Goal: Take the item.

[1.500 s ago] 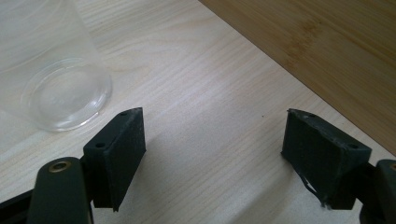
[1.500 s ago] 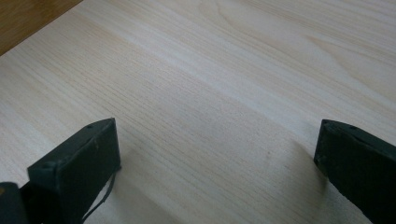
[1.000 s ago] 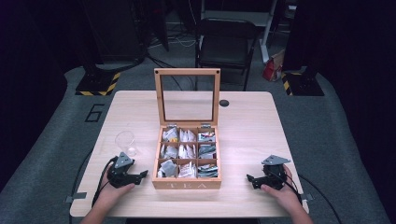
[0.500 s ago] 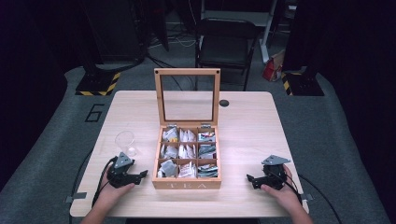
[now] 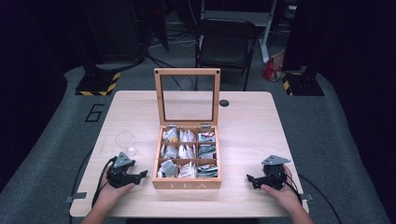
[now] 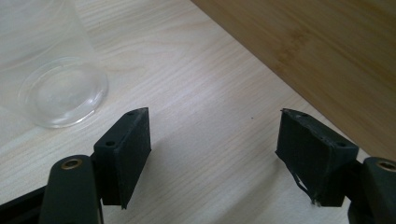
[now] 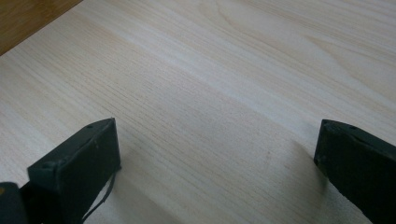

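Pale wood table [image 5: 243, 116]; tea box [image 5: 187, 154] lid up at centre, cup [image 5: 125, 141] at 9 o'clock. Left gripper [image 5: 140, 175] and right gripper [image 5: 251, 179] released, empty; nothing begun.

Right gripper [image 7: 217, 154] low over pale wood table [image 7: 224, 70], jaws spread wide apart, nothing between them. Darker wooden box [image 7: 28, 18] edge cuts the top-left corner, well apart from the jaws.

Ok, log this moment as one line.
left claw: open, empty | right claw: open, empty | tea box: lid up | cup: upright, untouched
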